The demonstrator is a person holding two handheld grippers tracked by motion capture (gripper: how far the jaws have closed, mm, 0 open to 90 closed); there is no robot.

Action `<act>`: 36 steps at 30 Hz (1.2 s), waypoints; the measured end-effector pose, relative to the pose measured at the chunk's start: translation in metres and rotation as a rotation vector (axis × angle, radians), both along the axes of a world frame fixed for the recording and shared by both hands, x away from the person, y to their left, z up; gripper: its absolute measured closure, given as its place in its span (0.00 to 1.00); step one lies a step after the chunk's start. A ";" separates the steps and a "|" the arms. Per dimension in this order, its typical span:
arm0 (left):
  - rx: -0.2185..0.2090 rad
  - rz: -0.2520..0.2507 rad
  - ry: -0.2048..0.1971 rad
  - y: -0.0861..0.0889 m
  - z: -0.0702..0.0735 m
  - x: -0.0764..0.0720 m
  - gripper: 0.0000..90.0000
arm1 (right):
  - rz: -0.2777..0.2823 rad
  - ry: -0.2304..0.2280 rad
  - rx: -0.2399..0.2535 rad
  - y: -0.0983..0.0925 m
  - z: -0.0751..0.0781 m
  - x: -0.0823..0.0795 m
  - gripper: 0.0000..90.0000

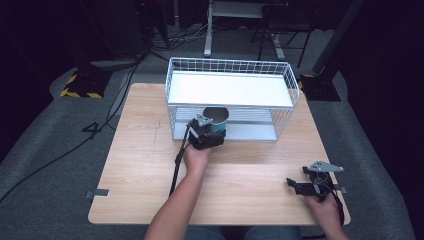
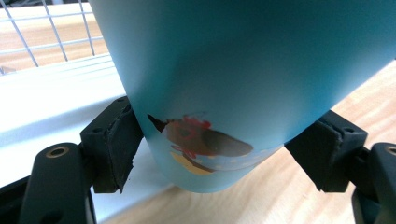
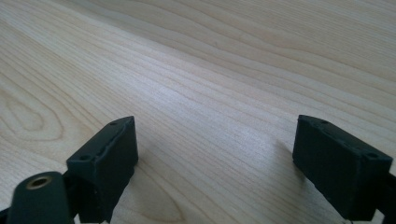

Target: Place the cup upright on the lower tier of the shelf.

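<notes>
Black pads (image 2: 114, 140) of the left gripper (image 1: 207, 131) are seen clamped on both sides of a light blue cup (image 2: 233, 93), which is printed with a small brown, red and yellow figure low on its wall and tapers toward its base. The cup (image 1: 217, 120) is held at the front edge of the white wire rack (image 1: 230, 67), by its lower shelf, above the wooden table (image 1: 140, 150). Jaws of the right gripper (image 1: 300, 186) are spread wide apart over bare wood at the table's near right corner, with nothing between them.
</notes>
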State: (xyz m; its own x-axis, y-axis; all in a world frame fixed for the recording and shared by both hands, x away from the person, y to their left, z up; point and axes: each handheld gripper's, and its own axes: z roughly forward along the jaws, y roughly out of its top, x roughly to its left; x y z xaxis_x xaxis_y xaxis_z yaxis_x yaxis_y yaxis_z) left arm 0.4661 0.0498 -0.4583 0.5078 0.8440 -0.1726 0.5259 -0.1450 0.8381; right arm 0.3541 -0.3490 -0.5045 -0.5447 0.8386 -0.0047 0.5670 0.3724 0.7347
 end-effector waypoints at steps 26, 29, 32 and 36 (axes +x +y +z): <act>-0.082 0.052 -0.023 -0.046 -0.015 0.053 0.25 | 0.015 -0.002 0.001 0.001 0.000 0.001 0.17; -0.055 0.059 -0.016 -0.051 -0.017 0.057 0.25 | 0.018 -0.001 0.002 0.002 0.000 0.001 0.17; -0.049 0.054 -0.012 -0.055 -0.019 0.058 0.25 | 0.018 -0.001 0.000 0.002 0.000 0.001 0.17; -0.041 0.061 -0.007 -0.058 -0.024 0.060 0.25 | 0.018 -0.001 0.000 0.002 0.000 0.001 0.17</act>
